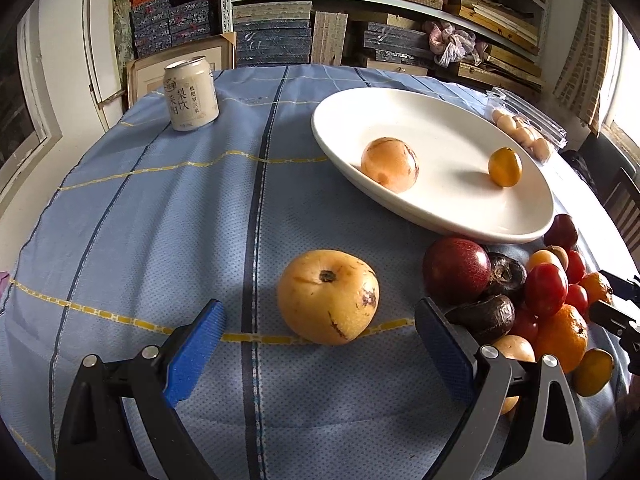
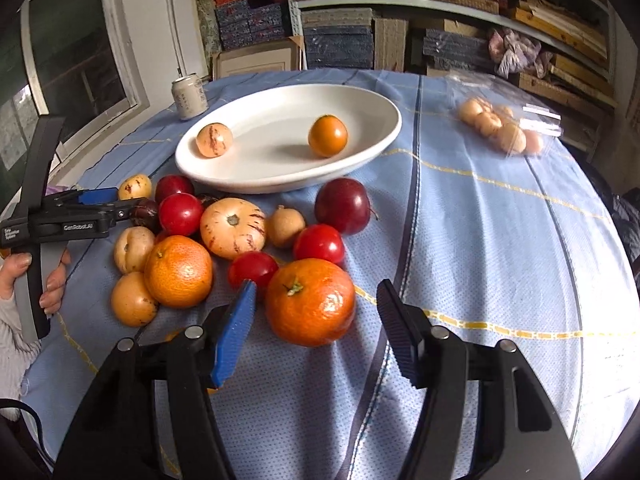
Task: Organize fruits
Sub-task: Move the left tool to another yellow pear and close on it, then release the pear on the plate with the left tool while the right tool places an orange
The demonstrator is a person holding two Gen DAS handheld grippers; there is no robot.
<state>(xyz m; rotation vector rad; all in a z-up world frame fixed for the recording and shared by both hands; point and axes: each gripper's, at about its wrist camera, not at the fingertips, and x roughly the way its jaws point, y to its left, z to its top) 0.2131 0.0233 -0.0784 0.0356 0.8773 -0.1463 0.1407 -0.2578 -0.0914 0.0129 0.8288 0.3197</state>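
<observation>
A white oval plate [image 1: 340,136] [image 2: 384,128] holds a pale striped fruit [image 1: 389,164] [image 2: 214,140] and a small orange fruit [image 1: 505,167] [image 2: 328,136]. My left gripper [image 1: 318,320] is open around a yellow fruit [image 1: 328,296] on the cloth, its pads apart from it. It also shows in the right wrist view [image 2: 100,200]. My right gripper [image 2: 316,304] is open around a large orange tangerine [image 2: 310,302], not touching. A pile of fruits [image 2: 232,228] [image 1: 532,292] lies in front of the plate.
A pale drink can [image 1: 191,94] [image 2: 190,96] stands at the table's far left. A clear plastic box of small pale fruits [image 1: 524,132] [image 2: 500,128] lies right of the plate. The blue checked cloth [image 1: 160,220] covers the table. Shelves stand behind.
</observation>
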